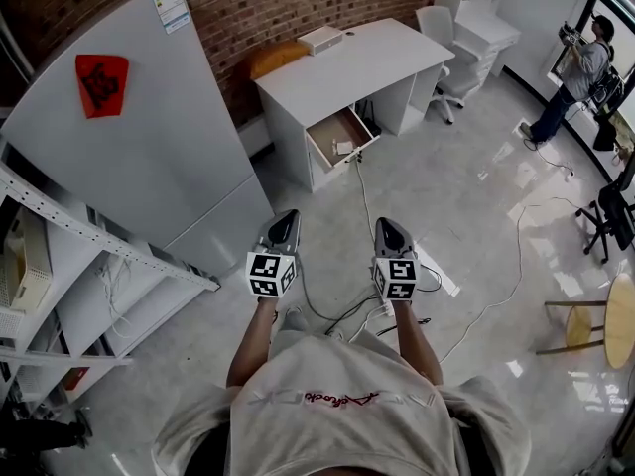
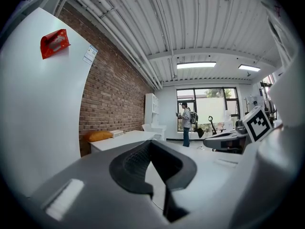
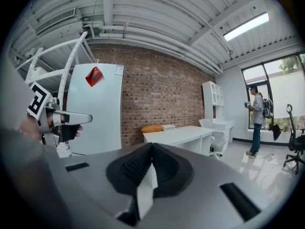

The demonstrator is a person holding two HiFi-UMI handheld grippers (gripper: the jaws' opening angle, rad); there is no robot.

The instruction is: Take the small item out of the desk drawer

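Two grippers sit in my hands, side by side and apart from each other, above a pale glossy floor (image 1: 466,226). Both my left gripper (image 1: 287,216) and my right gripper (image 1: 386,223) are closed. In the left gripper view the black ribbed pads meet at their tips with nothing caught between them, and the right gripper view shows the same, pads together and empty.

Well ahead of both stands the white desk (image 1: 367,62), set against the brick wall (image 1: 298,3). Its drawer (image 1: 332,130) is pulled out on the side facing me, a shallow box with a brown wooden inside and a white front. The small item (image 1: 344,148) lies in that drawer, near the front edge and toward the right. It is pale, almost white, and low. From here it is too small for me to make out its shape or any marking.

On the desk top rests a flat white box (image 1: 320,39), and an orange cushion (image 1: 278,58) shows behind the desk's far left corner. A cable (image 1: 365,201) trails from the desk across the floor toward me. To my left rises a tall white cabinet (image 1: 149,157) with a red sticker (image 1: 101,82) on it, and a person (image 1: 580,77) stands far off at the right by the window
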